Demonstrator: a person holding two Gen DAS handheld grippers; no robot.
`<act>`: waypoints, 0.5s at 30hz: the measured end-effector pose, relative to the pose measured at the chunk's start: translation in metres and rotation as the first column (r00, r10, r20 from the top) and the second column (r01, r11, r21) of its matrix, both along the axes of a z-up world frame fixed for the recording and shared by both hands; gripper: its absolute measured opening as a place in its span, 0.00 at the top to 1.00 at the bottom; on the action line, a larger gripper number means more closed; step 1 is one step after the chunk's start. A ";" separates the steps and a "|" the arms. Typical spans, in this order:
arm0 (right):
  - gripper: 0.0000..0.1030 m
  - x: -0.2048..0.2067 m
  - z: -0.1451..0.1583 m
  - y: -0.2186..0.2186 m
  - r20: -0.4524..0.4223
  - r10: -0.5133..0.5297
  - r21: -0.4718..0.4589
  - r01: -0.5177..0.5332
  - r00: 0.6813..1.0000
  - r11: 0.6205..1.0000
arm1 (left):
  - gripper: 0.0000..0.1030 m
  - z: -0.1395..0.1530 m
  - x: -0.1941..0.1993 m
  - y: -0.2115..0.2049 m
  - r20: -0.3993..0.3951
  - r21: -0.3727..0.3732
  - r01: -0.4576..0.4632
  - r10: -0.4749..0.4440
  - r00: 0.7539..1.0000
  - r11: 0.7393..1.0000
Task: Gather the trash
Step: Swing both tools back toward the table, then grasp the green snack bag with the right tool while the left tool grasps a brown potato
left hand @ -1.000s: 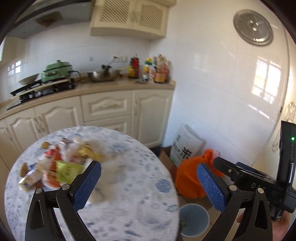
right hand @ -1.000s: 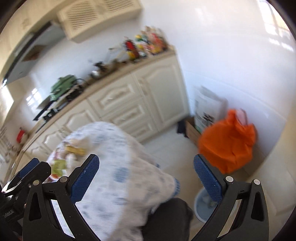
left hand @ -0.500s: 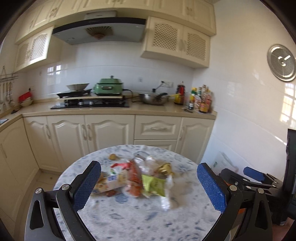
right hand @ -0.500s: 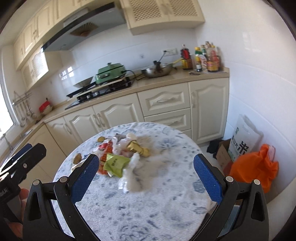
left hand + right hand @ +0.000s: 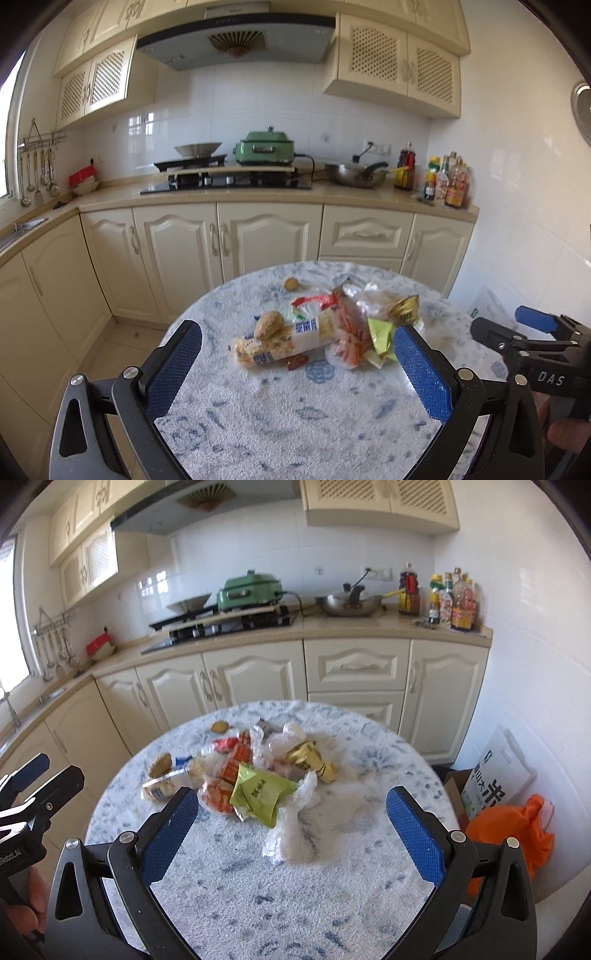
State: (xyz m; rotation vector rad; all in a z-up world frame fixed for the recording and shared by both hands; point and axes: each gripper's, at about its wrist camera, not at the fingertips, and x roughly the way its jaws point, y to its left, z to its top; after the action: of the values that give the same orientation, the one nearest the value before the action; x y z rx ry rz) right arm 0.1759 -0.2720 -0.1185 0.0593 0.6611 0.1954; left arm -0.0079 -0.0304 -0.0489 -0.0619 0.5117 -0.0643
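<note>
A heap of trash lies on a round table with a blue-and-white cloth (image 5: 295,413) (image 5: 258,893). It holds a long clear bread wrapper (image 5: 280,341), a green packet (image 5: 380,338) (image 5: 260,794), a gold wrapper (image 5: 406,308) (image 5: 312,760), an orange-printed bag (image 5: 225,771) and crumpled clear plastic (image 5: 291,834). My left gripper (image 5: 295,376) is open and empty, just short of the heap. My right gripper (image 5: 291,842) is open and empty over the clear plastic.
A small brown piece (image 5: 289,283) (image 5: 219,726) lies apart at the table's far side. Cream cabinets and a counter with a stove and green pot (image 5: 266,147) stand behind. An orange bag (image 5: 513,834), a white sack (image 5: 495,779) and a cardboard box stand on the floor at right.
Both views have swung from the floor and right wall to face the table. The trash heap now sits centred and closer between both pairs of fingers.
</note>
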 end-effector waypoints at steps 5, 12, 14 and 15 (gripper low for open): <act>0.07 0.028 -0.032 0.021 -0.080 0.065 -0.025 -0.067 0.995 0.997 | 0.01 -0.017 0.039 0.000 -0.073 0.000 0.004 -0.004 0.997 1.000; 0.20 0.067 -0.058 0.049 -0.147 0.132 -0.013 -0.135 0.980 0.991 | 0.01 -0.039 0.091 0.032 -0.128 -0.006 -0.053 0.052 0.990 0.999; 0.24 0.077 -0.065 0.057 -0.162 0.148 -0.017 -0.153 0.976 0.988 | 0.01 -0.046 0.104 0.040 -0.138 -0.007 -0.068 0.066 0.988 0.998; 0.25 0.081 -0.068 0.060 -0.172 0.153 -0.022 -0.159 0.973 0.987 | 0.01 -0.048 0.114 0.044 -0.143 -0.007 -0.076 0.074 0.987 0.997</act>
State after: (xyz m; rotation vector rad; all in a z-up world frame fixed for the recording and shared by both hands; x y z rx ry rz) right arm 0.2573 -0.2116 -0.1868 -0.0111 0.8403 0.3323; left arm 0.1062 0.0141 -0.0970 -0.0986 0.6520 0.0106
